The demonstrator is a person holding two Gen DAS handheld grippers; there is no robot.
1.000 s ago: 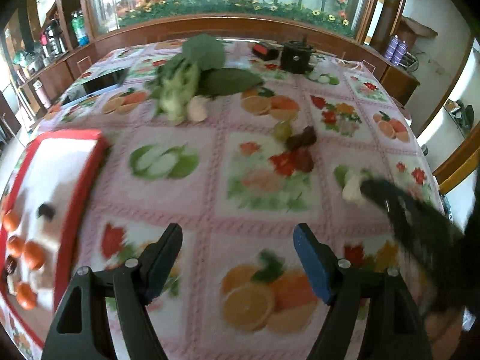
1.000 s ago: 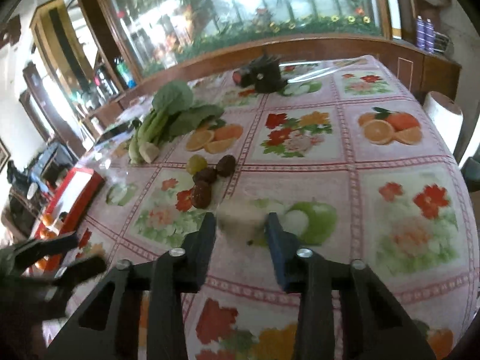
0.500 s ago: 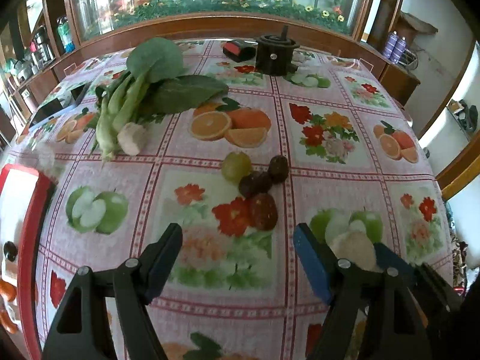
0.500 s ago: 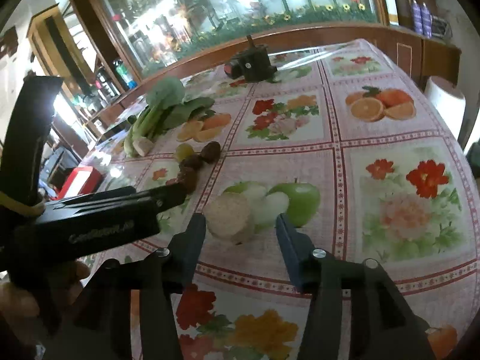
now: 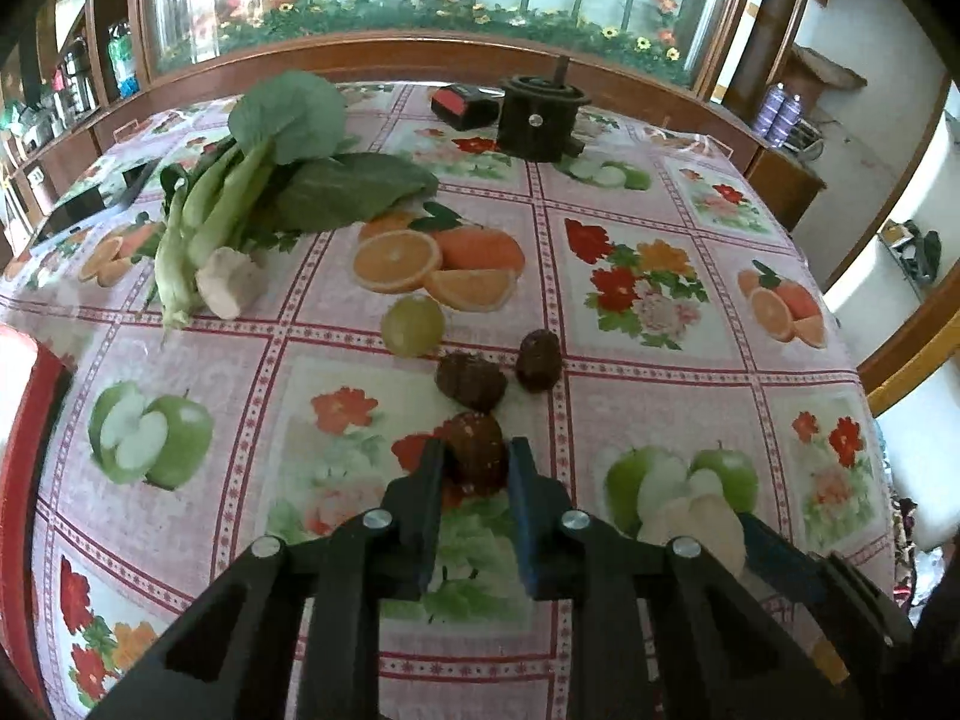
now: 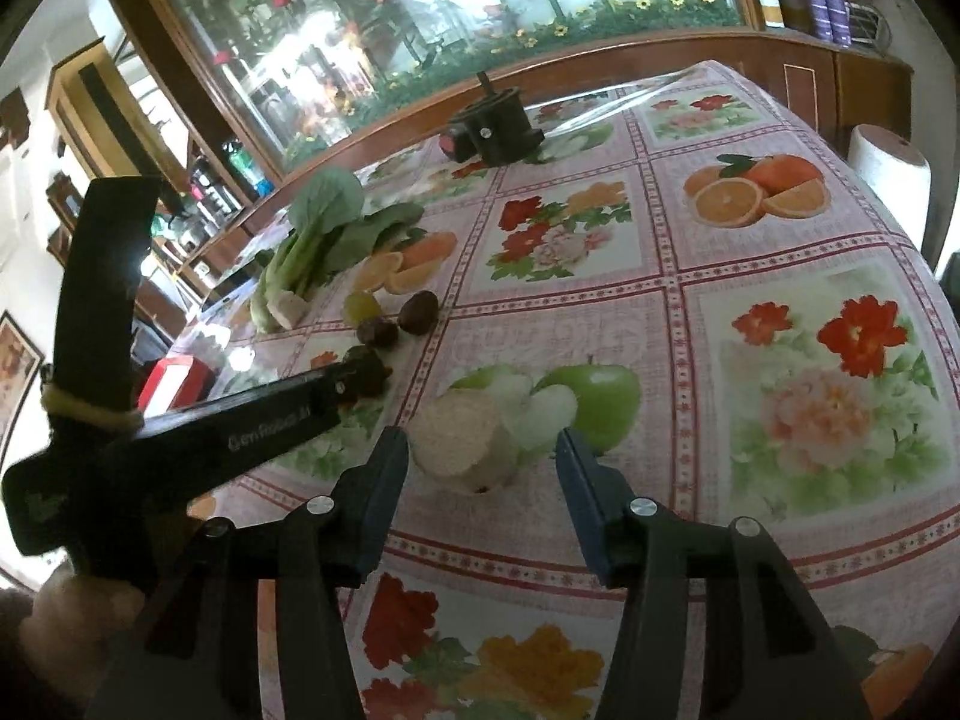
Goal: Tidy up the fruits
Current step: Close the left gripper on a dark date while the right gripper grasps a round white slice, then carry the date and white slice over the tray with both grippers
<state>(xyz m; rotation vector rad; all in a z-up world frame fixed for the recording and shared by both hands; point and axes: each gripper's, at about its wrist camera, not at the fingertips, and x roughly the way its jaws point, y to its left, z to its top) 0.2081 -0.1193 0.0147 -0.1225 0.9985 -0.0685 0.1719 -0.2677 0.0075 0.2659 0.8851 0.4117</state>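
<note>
My left gripper point(image 5: 474, 459) is shut on a dark brown fruit point(image 5: 477, 441) that rests on the tablecloth. Two more dark brown fruits point(image 5: 471, 381) point(image 5: 539, 359) and a green grape-like fruit point(image 5: 413, 324) lie just beyond it. My right gripper point(image 6: 483, 450) is open, its jaws on either side of a pale whitish root piece point(image 6: 465, 441) on the cloth, not touching it. The root piece also shows in the left wrist view point(image 5: 699, 525). The left gripper shows in the right wrist view point(image 6: 360, 381).
A bok choy bunch point(image 5: 252, 192) lies at the back left. A black round device point(image 5: 540, 117) and a red-and-black box point(image 5: 465, 105) stand at the far edge. A red tray point(image 5: 24, 420) sits at the left. A paper roll point(image 6: 888, 165) stands off the table's right.
My left gripper moved forward and closed on the nearest dark fruit. My right gripper opened wider around the root piece.
</note>
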